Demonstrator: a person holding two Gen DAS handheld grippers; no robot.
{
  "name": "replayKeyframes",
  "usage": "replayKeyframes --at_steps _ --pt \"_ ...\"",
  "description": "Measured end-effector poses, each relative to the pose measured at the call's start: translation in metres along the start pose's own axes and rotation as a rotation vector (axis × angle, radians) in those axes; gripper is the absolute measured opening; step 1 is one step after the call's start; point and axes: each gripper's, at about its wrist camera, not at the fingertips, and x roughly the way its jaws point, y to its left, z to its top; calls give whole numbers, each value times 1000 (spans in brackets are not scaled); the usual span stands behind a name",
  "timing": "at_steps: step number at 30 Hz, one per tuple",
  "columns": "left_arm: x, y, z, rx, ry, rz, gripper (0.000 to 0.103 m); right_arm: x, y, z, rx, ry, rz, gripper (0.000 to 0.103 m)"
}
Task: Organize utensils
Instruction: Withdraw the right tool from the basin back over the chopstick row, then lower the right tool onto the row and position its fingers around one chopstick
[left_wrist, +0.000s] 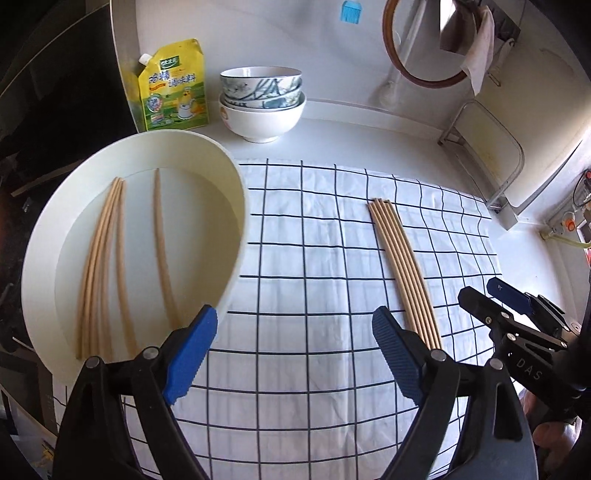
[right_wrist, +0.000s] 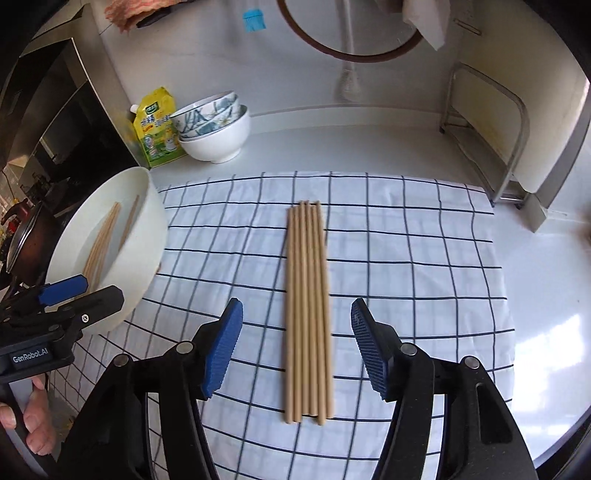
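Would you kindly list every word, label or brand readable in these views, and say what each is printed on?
"GenRobot.AI": on the body of the left gripper, seen from the right wrist.
"DAS": on the body of the right gripper, seen from the left wrist.
Yellow pouch: Chinese lettering, too blurred to read reliably.
Nothing else is legible.

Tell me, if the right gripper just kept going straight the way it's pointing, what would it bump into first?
Most likely the bundle of chopsticks on the checked cloth. The right gripper is open with the bundle lying lengthwise between its fingers, though its height above them is hard to judge.
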Motion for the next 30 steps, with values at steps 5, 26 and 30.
replayKeyframes --at_steps 5,26,30 --pt "16 -25 -8 16 19 -1 85 17 -26 -13 5 33 -28 59" --pt "53 -40 -23 -38 62 30 86 64 -29 -26 -98 65 -64 59" --pt "56 -45 -24 -35 62 29 86 67 -32 -28 -108 79 -67 59"
